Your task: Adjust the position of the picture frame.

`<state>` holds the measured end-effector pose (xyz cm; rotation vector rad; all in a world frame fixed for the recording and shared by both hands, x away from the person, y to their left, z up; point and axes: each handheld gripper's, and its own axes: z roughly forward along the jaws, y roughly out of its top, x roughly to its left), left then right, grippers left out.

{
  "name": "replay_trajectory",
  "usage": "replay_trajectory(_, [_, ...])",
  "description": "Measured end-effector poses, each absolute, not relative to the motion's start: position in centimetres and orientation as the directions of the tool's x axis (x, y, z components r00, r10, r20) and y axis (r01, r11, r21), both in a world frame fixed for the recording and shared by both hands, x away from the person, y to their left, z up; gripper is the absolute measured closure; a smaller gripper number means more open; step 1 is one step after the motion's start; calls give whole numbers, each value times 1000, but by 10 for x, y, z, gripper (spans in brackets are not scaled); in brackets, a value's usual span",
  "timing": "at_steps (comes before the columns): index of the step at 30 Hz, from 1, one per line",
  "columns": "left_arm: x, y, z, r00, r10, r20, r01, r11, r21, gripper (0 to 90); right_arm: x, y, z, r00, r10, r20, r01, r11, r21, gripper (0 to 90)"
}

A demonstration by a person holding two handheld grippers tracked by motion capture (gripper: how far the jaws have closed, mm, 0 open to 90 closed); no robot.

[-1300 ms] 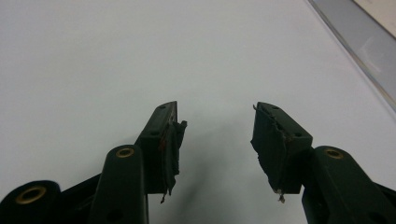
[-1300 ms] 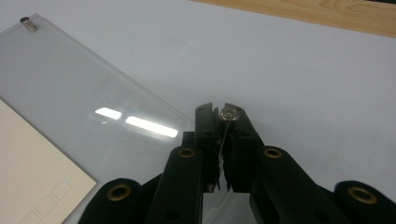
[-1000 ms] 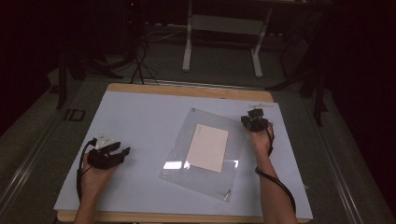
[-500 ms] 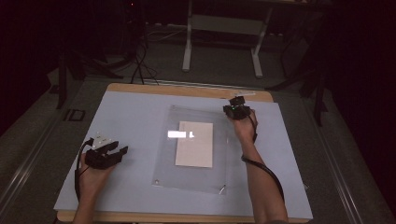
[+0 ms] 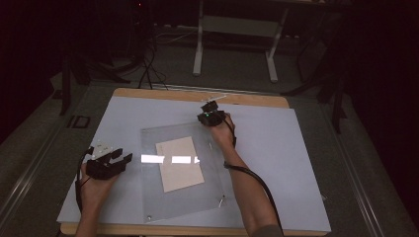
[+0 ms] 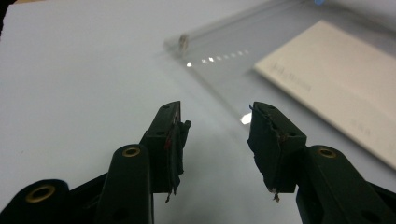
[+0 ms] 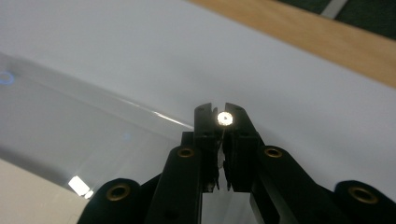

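**Right gripper pinching a corner stud of the clear frame on a pale table**

A clear acrylic sheet is lying flat on a pale blue-white mat that is covering a wooden table, whose bare edge is showing along the far side of the sheet. A beige card is sitting near the middle of the sheet, and a bright strip of light is glaring across its upper part. Small metal studs are marking the sheet's corners, one at the near right corner.

The right gripper is reaching to the sheet's far right corner; in the right gripper view its jaws are pressed together on a small round shiny stud at that corner, just beside the sheet's edge. The left gripper is resting over the mat just left of the sheet, apart from it; in the left gripper view its jaws are standing spread with nothing between them, pointing toward the sheet's edge and the card.

Beyond the sheet's far side, the room is lying dark: a grey floor, white stand legs, and black cables trailing on the ground.
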<state>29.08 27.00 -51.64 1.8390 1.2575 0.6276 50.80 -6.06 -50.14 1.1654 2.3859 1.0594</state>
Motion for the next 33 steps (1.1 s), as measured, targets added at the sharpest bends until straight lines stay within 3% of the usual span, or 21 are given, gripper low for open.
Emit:
replay_trajectory(4, [290, 272, -516, 376, 926, -42, 525, -176, 833, 542, 507, -41, -512, -642, 764, 62, 570, 422, 705, 850])
replay_trajectory(12, [290, 271, -517, 379, 925, -37, 524, -181, 833, 541, 508, -42, -513, -648, 758, 77, 571, 416, 708, 828])
replay_trajectory(13, [291, 270, -517, 380, 924, -38, 524, -181, 832, 541, 508, -44, -513, -646, 757, 95, 577, 403, 710, 720])
replay_trajectory(16, [292, 270, -518, 380, 924, -34, 530, -188, 827, 541, 503, -51, -513, -661, 747, 66, 560, 433, 707, 661])
replay_trajectory(33, [295, 265, -521, 391, 920, -31, 541, -202, 816, 540, 442, -119, -510, -740, 671, 49, 497, 497, 712, 614])
